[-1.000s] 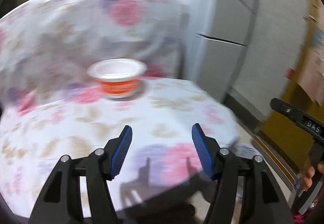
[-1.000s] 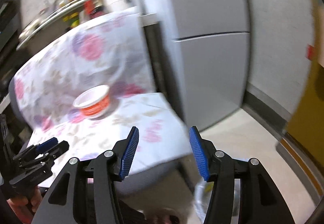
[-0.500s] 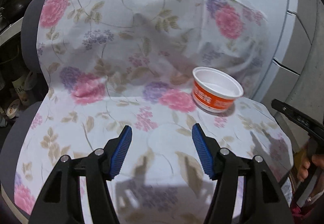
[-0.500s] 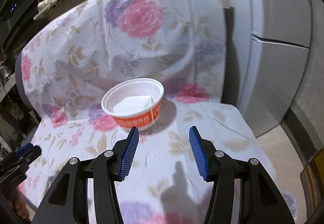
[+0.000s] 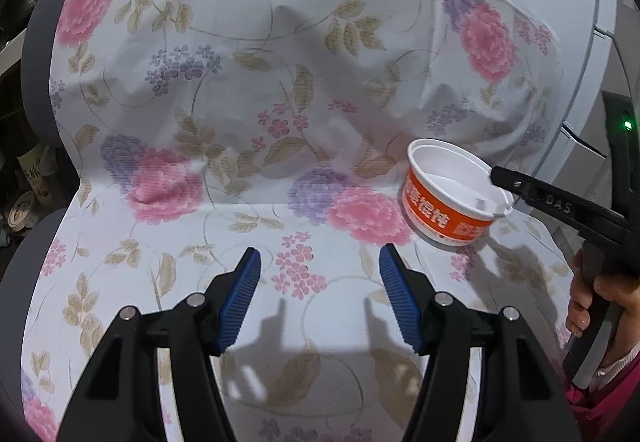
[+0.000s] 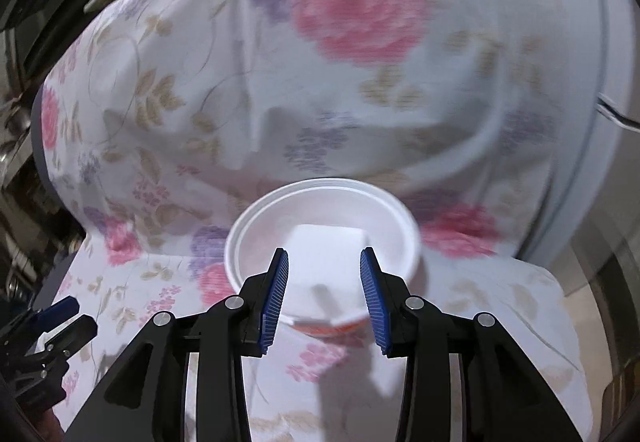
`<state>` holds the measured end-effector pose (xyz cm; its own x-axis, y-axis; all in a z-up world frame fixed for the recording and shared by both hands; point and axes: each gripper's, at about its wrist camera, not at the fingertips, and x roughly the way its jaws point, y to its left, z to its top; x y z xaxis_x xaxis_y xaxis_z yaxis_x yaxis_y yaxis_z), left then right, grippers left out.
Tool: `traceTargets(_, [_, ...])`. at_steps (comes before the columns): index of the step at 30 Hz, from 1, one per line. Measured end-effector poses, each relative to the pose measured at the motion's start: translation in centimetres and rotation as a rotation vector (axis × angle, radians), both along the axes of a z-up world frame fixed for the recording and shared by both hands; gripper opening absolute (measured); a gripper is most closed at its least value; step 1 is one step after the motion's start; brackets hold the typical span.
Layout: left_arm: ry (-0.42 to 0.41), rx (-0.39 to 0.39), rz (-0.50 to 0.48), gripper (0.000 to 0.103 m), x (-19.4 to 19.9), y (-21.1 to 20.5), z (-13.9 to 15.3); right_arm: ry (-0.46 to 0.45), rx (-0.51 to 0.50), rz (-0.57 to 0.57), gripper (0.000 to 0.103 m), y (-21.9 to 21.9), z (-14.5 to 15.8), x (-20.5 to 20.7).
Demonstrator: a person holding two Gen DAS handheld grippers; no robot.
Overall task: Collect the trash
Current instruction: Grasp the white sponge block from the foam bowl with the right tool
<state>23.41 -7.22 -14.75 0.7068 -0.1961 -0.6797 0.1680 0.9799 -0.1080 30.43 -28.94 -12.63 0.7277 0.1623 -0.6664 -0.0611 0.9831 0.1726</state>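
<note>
- Task thing: one disposable bowl (image 5: 456,198), white inside with an orange printed band, stands upright on the seat of a chair draped in a floral cloth (image 5: 248,90), toward the seat's right side close to the backrest.
- A folded white sheet (image 6: 326,254), likely paper or a napkin, lies inside the bowl.
- Right gripper (image 6: 324,274) is at the bowl's near rim; its blue fingers (image 6: 276,294) stand apart and have just been closing, tips over the bowl's opening, not yet pressing on anything I can see.
- Left gripper (image 5: 320,282) hovers over bare cloth left of the bowl, fingers (image 5: 240,294) apart, nothing between them.
- Step in hand, as I judge it: pick up the bowl with the right gripper.
- To do it well: set one finger inside the wall and one outside, pinch the rim gently since thin foam may crush, lift straight so the sheet stays in.
- Avoid snagging the loose cloth.
- Count: bowls one; white sheets one; grippers two; chairs one.
</note>
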Motion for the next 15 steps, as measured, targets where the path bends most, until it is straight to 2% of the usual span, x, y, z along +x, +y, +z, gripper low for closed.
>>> traceTargets(4, [0.006,-0.002,0.000,0.060,0.3,0.1,-0.3,0.060,-0.053,0.038,0.066,1.5,-1.2,2.0])
traceTargets(7, [0.013,0.000,-0.002,0.060,0.2,0.2,-0.6,0.096,-0.096,0.032,0.076,2.1,-2.3,2.4])
traceTargets(14, [0.023,-0.009,-0.009,0.060,-0.1,0.3,-0.8,0.185,-0.076,-0.009,0.078,1.5,-4.8,1.0])
traceTargets(15, [0.026,-0.011,-0.011,0.060,-0.2,0.3,-0.8,0.186,-0.084,-0.014,0.067,1.5,-5.0,0.7])
